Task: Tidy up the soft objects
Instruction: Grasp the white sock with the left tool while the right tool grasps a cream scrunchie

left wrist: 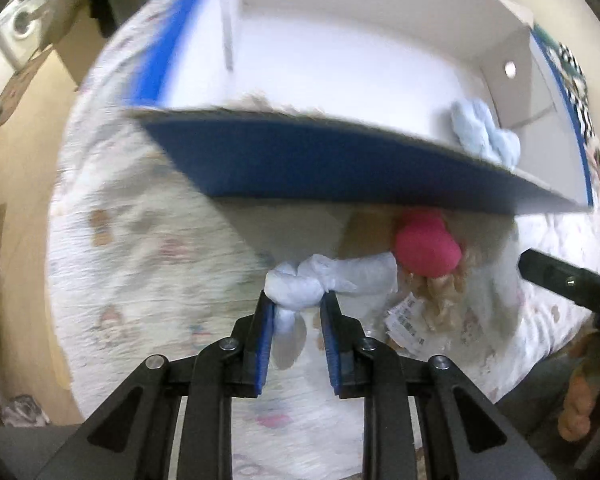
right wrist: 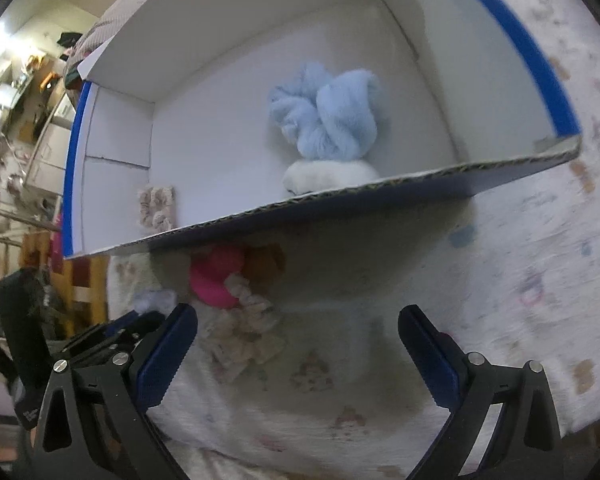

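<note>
My left gripper [left wrist: 298, 300] points down at the bed and is shut on a pale white-blue knotted cloth [left wrist: 364, 274]; the knot sits squeezed between the blue pads. Just beyond lie a pink soft toy [left wrist: 426, 248] and a beige curly plush [left wrist: 440, 300] with a paper tag. My right gripper [right wrist: 298, 316] stands open above the bedspread, with the beige plush [right wrist: 244, 332] by its left finger and the pink toy [right wrist: 216, 280] farther off. The cardboard box [right wrist: 380, 194], blue outside and white inside, holds a light blue fluffy bundle [right wrist: 332, 120], a white plush [right wrist: 328, 176] and a small beige piece [right wrist: 156, 208].
Everything rests on a patterned white bedspread [left wrist: 140, 240]. The box's near wall [left wrist: 340, 160] overhangs the pink toy. The left gripper's black body [right wrist: 112, 336] shows at the left of the right wrist view. Cluttered furniture stands beyond the bed's left edge.
</note>
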The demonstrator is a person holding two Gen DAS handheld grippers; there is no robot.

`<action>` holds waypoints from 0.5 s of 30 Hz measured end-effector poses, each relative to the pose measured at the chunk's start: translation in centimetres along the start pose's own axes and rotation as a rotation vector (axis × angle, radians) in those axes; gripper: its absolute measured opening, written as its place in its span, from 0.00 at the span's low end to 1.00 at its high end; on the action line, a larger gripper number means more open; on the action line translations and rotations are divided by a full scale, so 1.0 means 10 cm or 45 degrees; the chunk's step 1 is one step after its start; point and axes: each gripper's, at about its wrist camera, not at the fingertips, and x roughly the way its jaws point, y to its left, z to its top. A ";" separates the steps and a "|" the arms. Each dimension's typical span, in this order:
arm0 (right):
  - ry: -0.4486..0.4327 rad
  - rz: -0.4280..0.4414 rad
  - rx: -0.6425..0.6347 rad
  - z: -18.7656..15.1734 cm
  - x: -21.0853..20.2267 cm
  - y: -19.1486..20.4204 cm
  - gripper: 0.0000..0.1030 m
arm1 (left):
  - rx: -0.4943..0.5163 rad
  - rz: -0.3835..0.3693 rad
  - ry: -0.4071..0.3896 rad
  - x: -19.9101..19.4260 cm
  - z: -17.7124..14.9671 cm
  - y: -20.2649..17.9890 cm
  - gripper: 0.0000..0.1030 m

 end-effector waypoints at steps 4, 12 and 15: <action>0.039 0.008 -0.053 0.00 0.11 0.08 0.58 | -0.065 0.037 -0.050 -0.15 -0.07 0.16 0.20; 0.070 -0.090 -0.245 -0.03 0.39 0.40 0.37 | -0.131 0.059 -0.078 -0.25 0.01 0.33 0.20; 0.051 -0.125 -0.302 -0.05 0.40 0.47 0.14 | -0.132 0.062 -0.088 -0.31 0.02 0.37 0.20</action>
